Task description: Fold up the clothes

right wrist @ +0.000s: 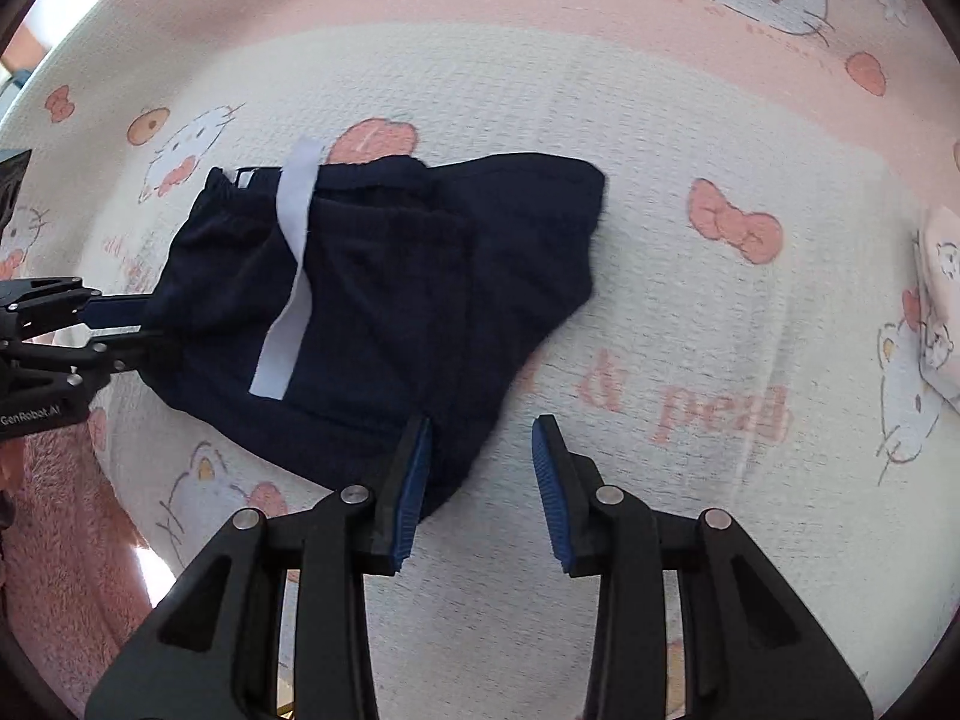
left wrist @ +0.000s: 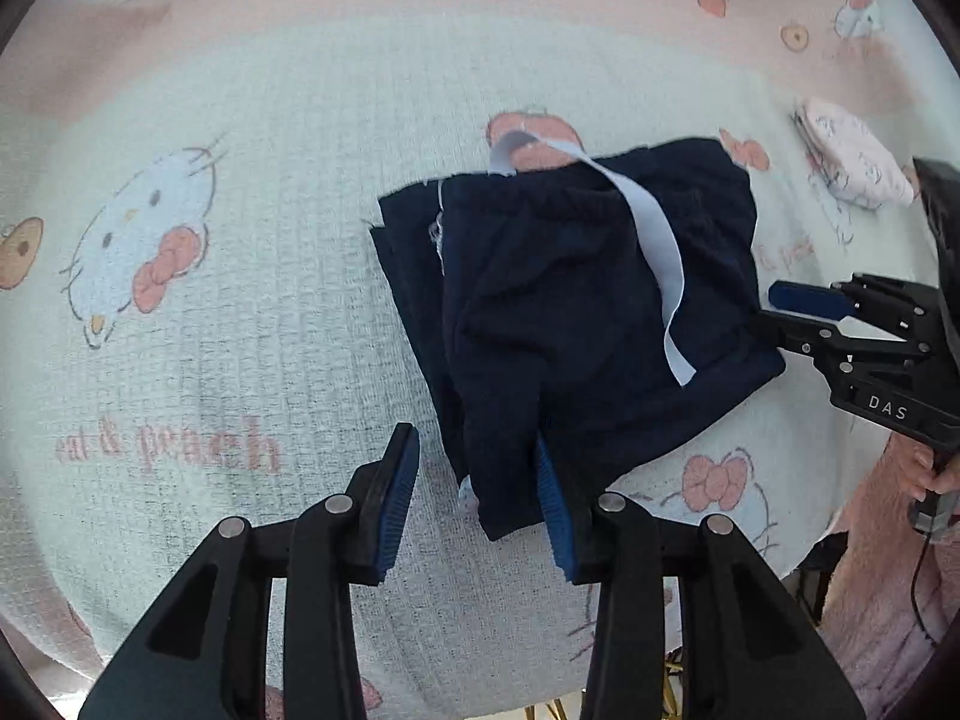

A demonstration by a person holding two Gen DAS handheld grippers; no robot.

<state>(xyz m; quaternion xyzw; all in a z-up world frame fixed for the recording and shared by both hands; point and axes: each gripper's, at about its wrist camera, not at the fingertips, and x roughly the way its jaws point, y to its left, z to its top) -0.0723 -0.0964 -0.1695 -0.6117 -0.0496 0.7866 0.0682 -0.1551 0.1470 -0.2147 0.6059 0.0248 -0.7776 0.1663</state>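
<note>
Scene: dark shorts (left wrist: 576,300) with white stripe lain half-folded on cat-print blanket (left wrist: 240,312) | Grippers: left gripper (left wrist: 477,498) and right gripper (right wrist: 483,480) both parted, nothing clasped | Handling: judged soft, light, limp; best pinched at hem corners

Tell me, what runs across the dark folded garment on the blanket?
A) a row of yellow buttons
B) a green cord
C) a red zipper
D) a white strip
D: a white strip lies diagonally over the navy garment, seen in both wrist views.
</note>
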